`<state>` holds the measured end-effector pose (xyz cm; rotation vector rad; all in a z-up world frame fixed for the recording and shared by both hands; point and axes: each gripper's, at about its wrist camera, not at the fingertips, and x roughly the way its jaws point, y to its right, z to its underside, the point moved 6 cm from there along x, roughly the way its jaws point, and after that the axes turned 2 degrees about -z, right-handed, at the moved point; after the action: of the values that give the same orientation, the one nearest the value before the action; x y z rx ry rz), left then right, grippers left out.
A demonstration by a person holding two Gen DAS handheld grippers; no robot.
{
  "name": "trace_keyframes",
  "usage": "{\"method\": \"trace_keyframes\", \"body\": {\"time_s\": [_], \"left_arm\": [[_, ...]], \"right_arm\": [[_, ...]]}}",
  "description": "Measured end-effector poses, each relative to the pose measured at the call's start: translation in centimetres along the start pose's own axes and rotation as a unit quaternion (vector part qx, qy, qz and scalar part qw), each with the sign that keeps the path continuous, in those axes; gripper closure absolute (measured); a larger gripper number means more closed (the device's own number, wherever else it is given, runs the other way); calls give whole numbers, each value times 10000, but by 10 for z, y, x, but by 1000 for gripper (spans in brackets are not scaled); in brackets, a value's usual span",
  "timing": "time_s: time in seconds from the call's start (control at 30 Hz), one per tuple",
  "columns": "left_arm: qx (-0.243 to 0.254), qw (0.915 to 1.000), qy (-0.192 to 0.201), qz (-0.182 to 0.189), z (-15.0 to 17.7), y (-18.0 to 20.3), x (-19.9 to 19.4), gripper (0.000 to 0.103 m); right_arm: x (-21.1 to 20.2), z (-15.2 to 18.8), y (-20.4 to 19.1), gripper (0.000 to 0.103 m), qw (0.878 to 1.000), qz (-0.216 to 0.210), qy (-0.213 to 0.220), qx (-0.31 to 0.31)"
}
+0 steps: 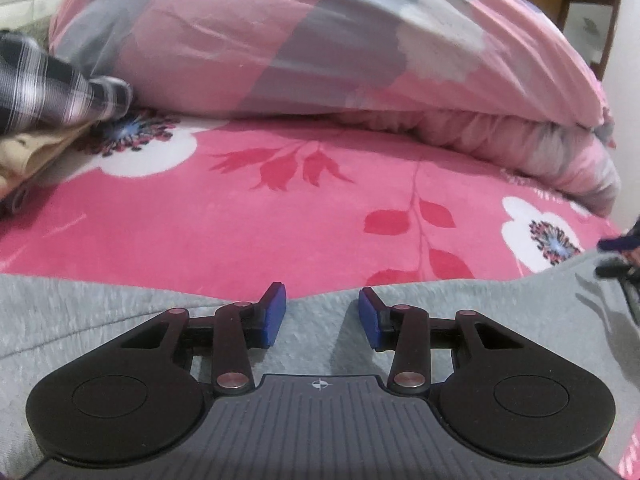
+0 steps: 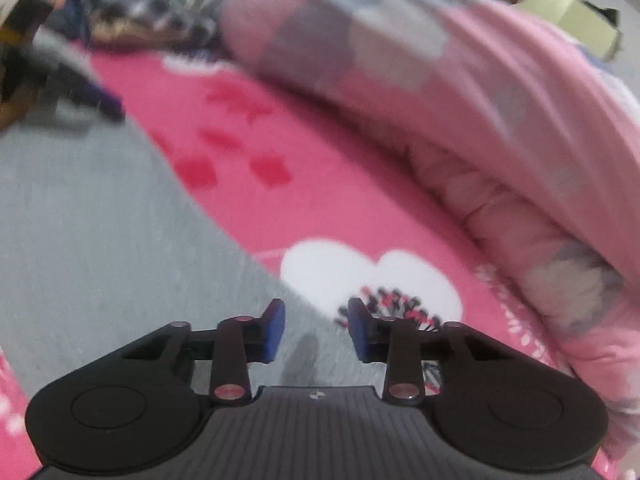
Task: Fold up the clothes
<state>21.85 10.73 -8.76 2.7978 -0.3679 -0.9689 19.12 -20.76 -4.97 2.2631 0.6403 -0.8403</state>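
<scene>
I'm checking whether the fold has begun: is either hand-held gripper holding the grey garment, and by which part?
Nothing is held. The left hand-held gripper and right hand-held gripper are both open above the grey garment, with no cloth between the pads.

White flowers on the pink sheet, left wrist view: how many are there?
2: one flower at far left by the plaid cloth, one flower at right; the grey garment may hide more.

A bed [image 1: 200, 236] covered in a bright pink floral sheet fills the middle of the frame. A grey garment [image 1: 72, 312] lies flat across its lower edge. A rolled pink-and-grey quilt [image 1: 320, 40] sits along the top. At upper left, a dark plaid garment [image 1: 44, 84] rests on a cream-coloured cloth [image 1: 32, 152].
</scene>
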Motion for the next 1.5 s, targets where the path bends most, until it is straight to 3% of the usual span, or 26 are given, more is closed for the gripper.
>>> {"method": "trace_keyframes", "body": {"time_s": [0.27,0.43,0.5,0.6,0.83,1.1,1.17,1.23,1.3,1.33,1.37,1.4,1.43,1.5], "left_arm": [[-171,9997,85,127,-1,-3,1,62],[-268,9994,109,193,-1,-6,0,63],[-306,9992,116,214,-1,-7,1,63],[-326,9991,125,220,0,-8,0,64],[-368,9990,138,199,0,-9,0,66],[-389,9989,133,215,-1,-10,0,66],[-402,9988,135,224,-1,-10,0,66],[-408,9988,138,228,-1,-11,0,66],[-413,9988,139,227,0,-11,1,66],[-411,9988,138,224,0,-11,1,66],[-406,9989,134,217,0,-11,1,66],[-400,9989,128,209,0,-11,1,66],[-391,9990,116,198,0,-11,1,66],[-368,9991,86,170,-1,-10,1,66]], "right_arm": [[34,-8,-19,75,9945,-517,-162,-892],[52,-5,-31,75,9881,-749,-503,-1248],[56,-3,-36,85,9864,-803,-593,-1307],[56,-1,-47,100,9833,-510,-643,-1624],[45,-12,-48,102,9836,209,-540,-1711],[76,-3,-44,103,9834,219,-693,-1663],[80,-2,-37,102,9890,180,-613,-1337],[79,-6,-16,102,9980,75,-458,-420],[75,-5,19,98,9946,-169,-308,975],[71,-2,38,93,9838,-287,-219,1753],[63,2,59,81,9669,-348,-74,2526],[50,7,76,76,9499,-316,158,3105],[36,13,92,76,9295,-275,395,3658],[-5,28,114,76,9006,-99,800,4271]]}}
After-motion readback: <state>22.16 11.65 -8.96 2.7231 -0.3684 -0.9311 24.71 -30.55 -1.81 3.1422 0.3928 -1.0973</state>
